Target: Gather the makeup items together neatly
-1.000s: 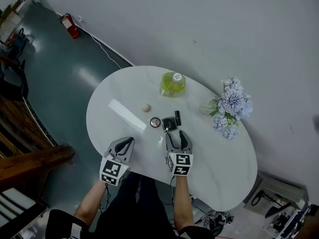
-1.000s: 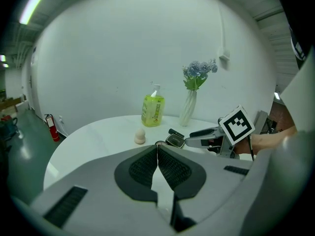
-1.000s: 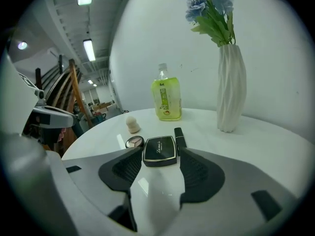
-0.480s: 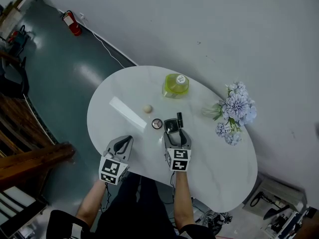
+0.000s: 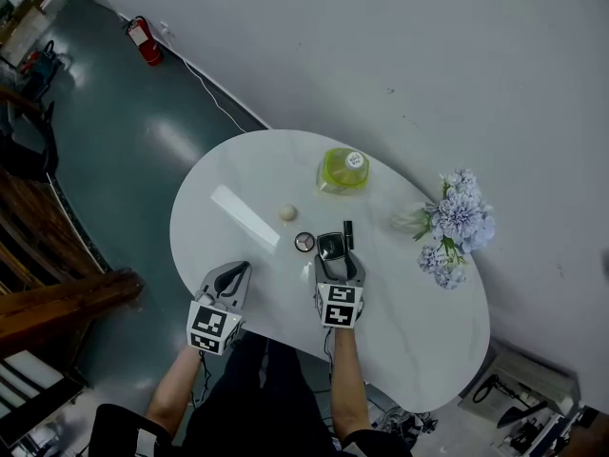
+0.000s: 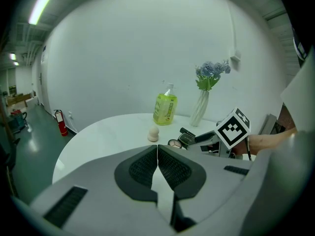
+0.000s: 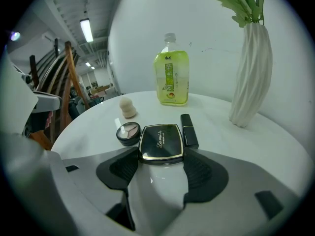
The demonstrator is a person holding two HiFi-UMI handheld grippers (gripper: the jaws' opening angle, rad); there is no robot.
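Right gripper angled down over desk, jaws just opened wide, compact loose between tips, lipstick beside it; left gripper jaws together, empty, at desk's near edge

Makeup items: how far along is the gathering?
Done: the black square compact, round eyeshadow pot and black lipstick tube lie side by side. In hand: nothing; the right gripper has just been opening its jaws, the compact's near edge between them. Still to do: the beige egg-shaped sponge sits apart. The left gripper is shut.
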